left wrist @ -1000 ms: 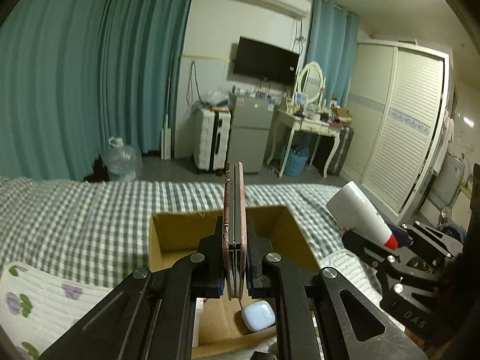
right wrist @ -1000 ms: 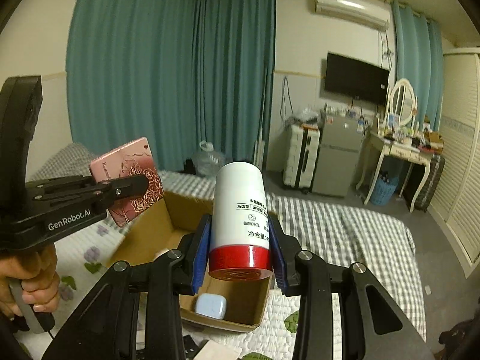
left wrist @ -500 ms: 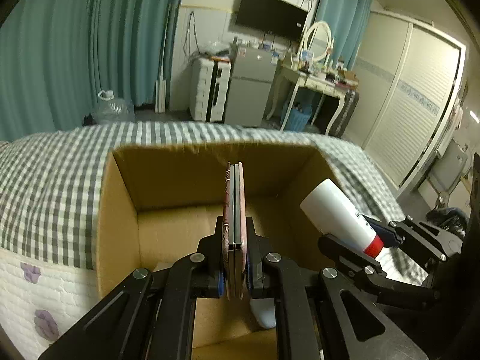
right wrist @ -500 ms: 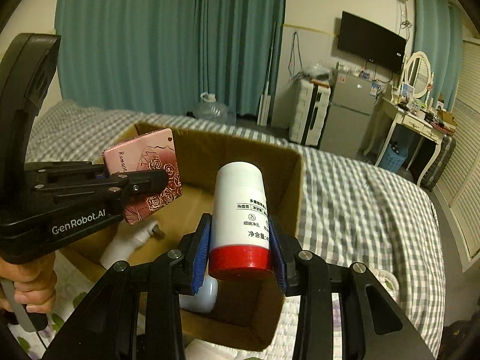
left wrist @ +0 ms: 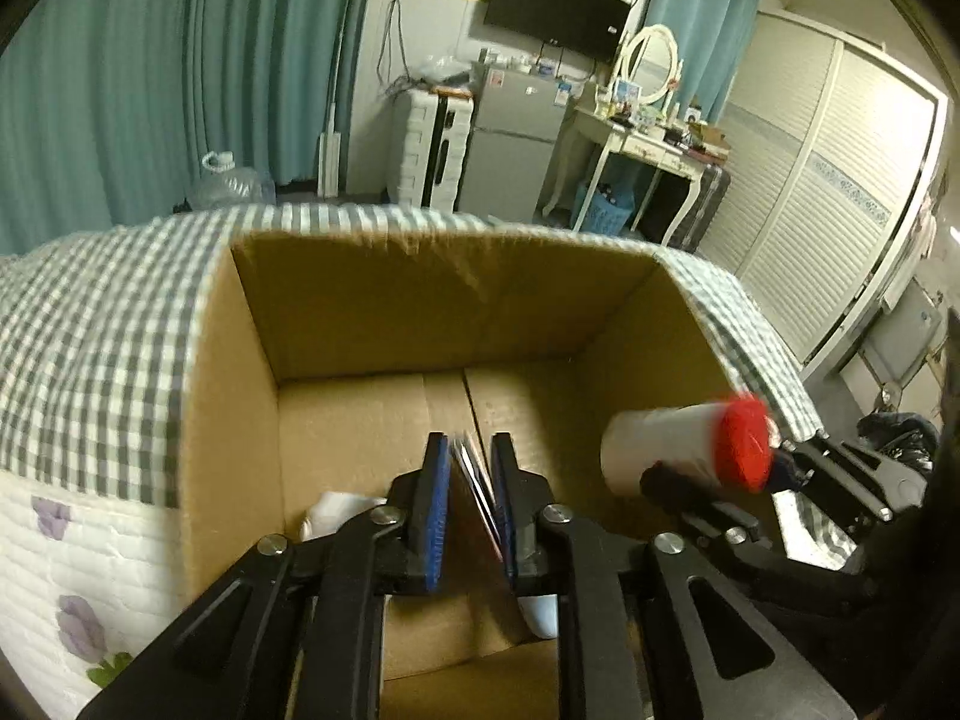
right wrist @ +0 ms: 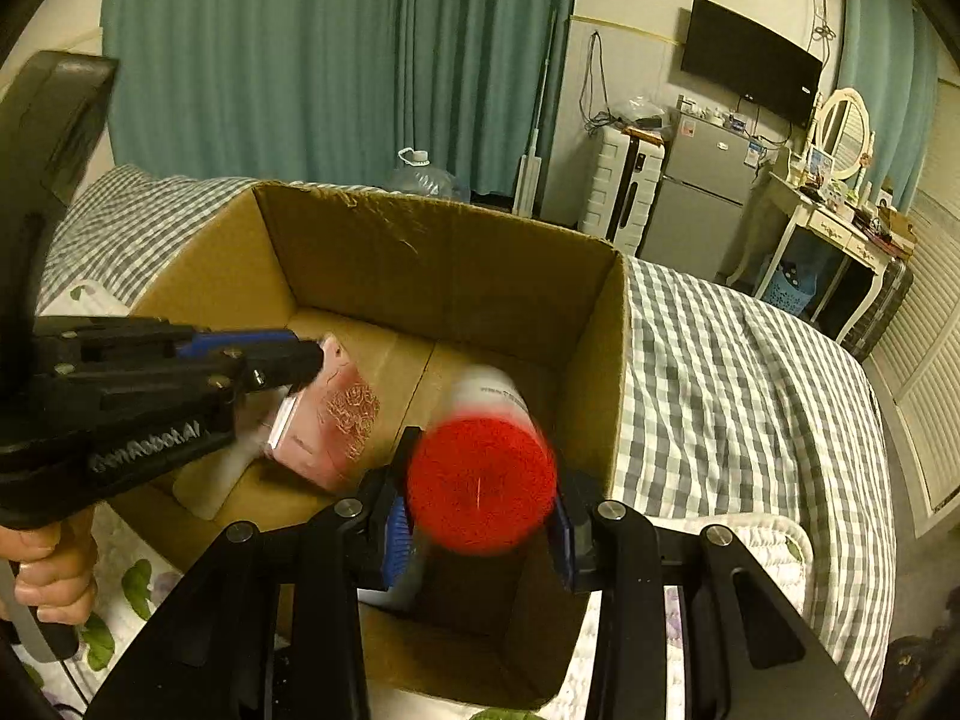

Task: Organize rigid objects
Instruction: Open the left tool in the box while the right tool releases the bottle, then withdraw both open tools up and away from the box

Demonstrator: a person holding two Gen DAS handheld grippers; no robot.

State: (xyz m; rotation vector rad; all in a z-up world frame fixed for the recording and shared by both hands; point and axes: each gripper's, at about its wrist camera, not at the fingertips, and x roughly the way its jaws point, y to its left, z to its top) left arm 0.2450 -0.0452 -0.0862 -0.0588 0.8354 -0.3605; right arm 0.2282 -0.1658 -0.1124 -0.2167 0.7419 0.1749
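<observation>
An open cardboard box (left wrist: 420, 312) (right wrist: 432, 264) sits on the bed. My left gripper (left wrist: 469, 501) (right wrist: 303, 360) is open inside it; the pink rose-patterned case (right wrist: 336, 420) (left wrist: 477, 480) slips loose and tilted between the blue pads. My right gripper (right wrist: 480, 534) (left wrist: 708, 480) is open over the box's right side; the white bottle with the red cap (right wrist: 483, 480) (left wrist: 684, 450) is blurred and tipping between its fingers, cap toward the camera. White items (left wrist: 336, 510) lie on the box floor.
The bed has a grey checked sheet (right wrist: 732, 372) and a white flowered quilt (left wrist: 78, 588). Beyond it stand teal curtains (right wrist: 336, 60), a white suitcase (right wrist: 618, 180), a small fridge (right wrist: 702, 192), a dressing table (right wrist: 834, 222) and a wardrobe (left wrist: 840, 204).
Both grippers have gone lower into the box and opened. The pink case has dropped and tilted between the left fingers. The bottle has tipped over, red cap now toward the right camera.
</observation>
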